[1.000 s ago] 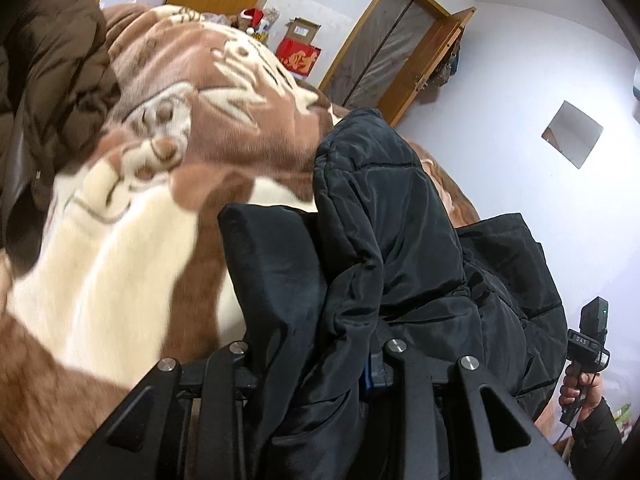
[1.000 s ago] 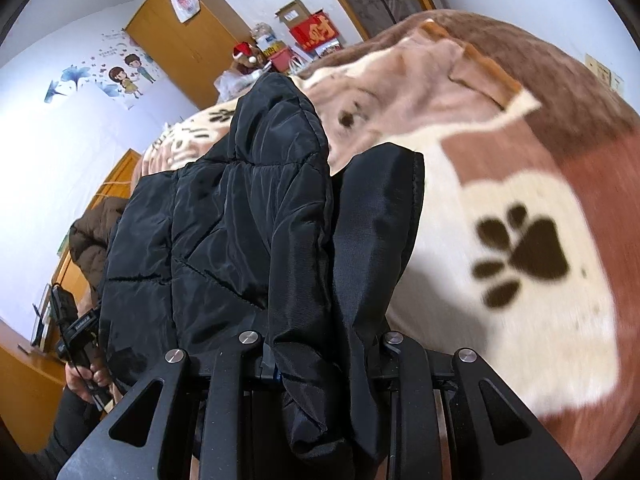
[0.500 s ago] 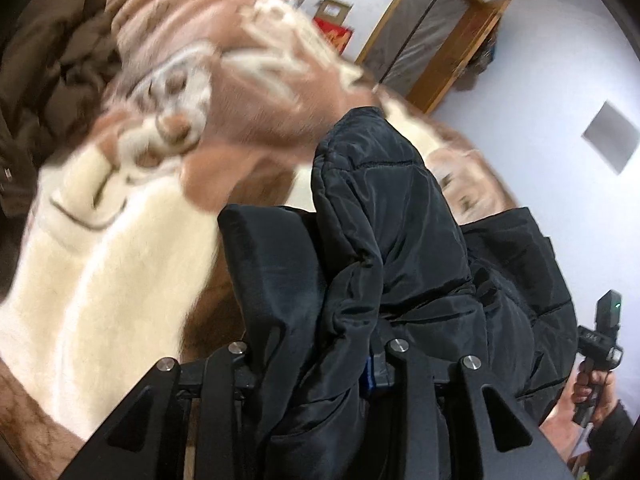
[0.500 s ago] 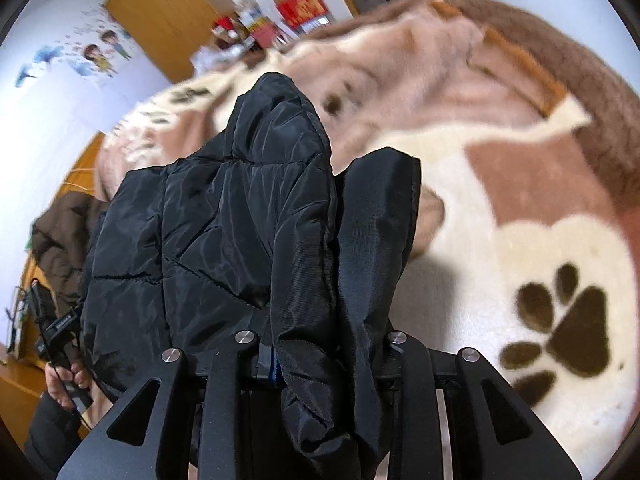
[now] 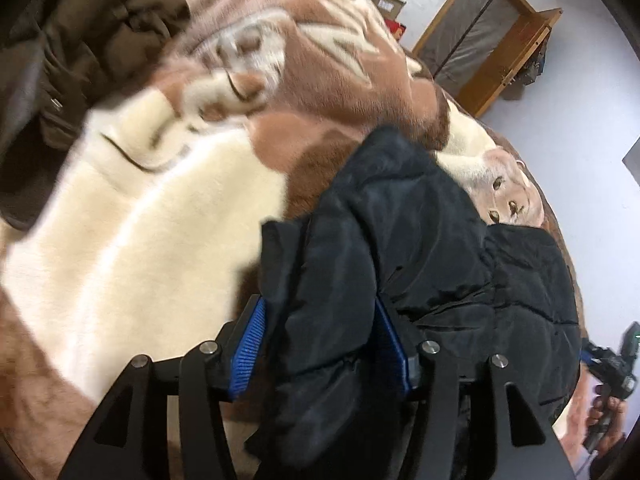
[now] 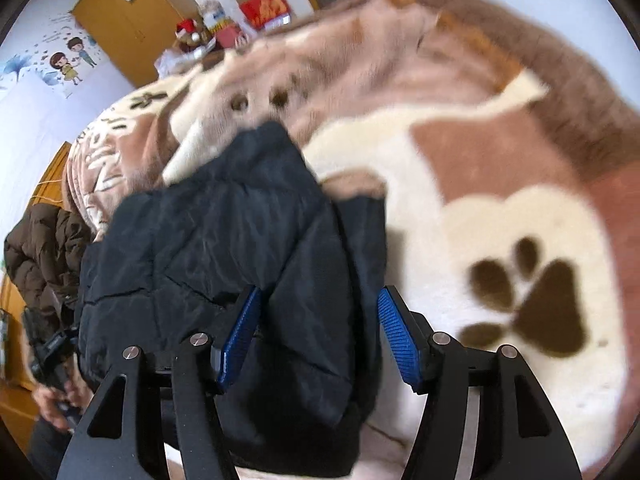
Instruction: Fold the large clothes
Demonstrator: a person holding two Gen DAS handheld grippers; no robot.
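A black puffer jacket (image 5: 400,240) lies bunched on a brown and cream blanket (image 5: 140,240) spread over a bed. My left gripper (image 5: 322,340) has a thick fold of the jacket between its blue pads (image 5: 250,344). Its jaws are opening, and the left pad stands clear of the cloth. In the right wrist view the same jacket (image 6: 208,240) fills the left half. My right gripper (image 6: 318,332) is opening too, with a jacket fold between the jaws and a gap at the right pad (image 6: 396,336). Each view shows the other gripper in a hand at the edge.
A brown padded coat (image 5: 60,60) is heaped at the bed's far side, also seen as a brown coat (image 6: 36,248). The paw-print blanket (image 6: 520,280) spreads to the right. Beyond stand a wooden door (image 5: 480,36), an orange wardrobe (image 6: 128,20) and red boxes (image 6: 264,8).
Both grippers have come down toward the blanket with the jacket. Their jaws, shut on the cloth before, now stand apart with the blue pads showing, and the folds sit loose between them.
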